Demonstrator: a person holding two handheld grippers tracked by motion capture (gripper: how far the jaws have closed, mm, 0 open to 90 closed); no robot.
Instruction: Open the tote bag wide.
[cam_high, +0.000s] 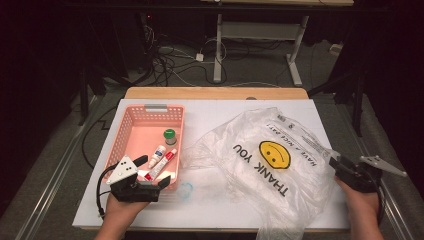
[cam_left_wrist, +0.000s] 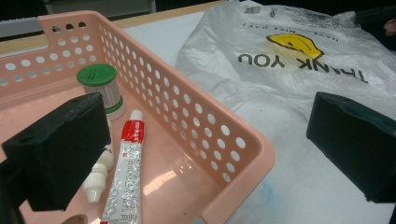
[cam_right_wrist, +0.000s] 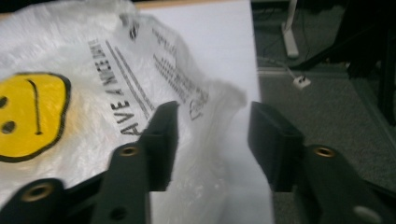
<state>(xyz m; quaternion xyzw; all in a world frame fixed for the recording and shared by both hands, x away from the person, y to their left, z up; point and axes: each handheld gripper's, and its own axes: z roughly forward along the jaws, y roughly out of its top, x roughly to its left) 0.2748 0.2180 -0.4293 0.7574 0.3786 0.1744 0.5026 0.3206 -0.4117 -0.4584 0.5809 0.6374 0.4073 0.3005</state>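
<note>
Bag: flat on the table, right of the basket.
Right gripper: jaws part open at the bag's right edge, pressing nothing.
Left gripper: wide open, straddling the basket's near corner, empty.

The crumpled translucent white plastic bag carried "THANK YOU" in bold black capitals beside a yellow smiley face, with the smaller line "HAVE A NICE DAY!" on the face's other side. Finer print near the bag's edge was too small to read. The red-and-white tube in the pink perforated plastic basket bore lettering too blurred to make out.
</note>
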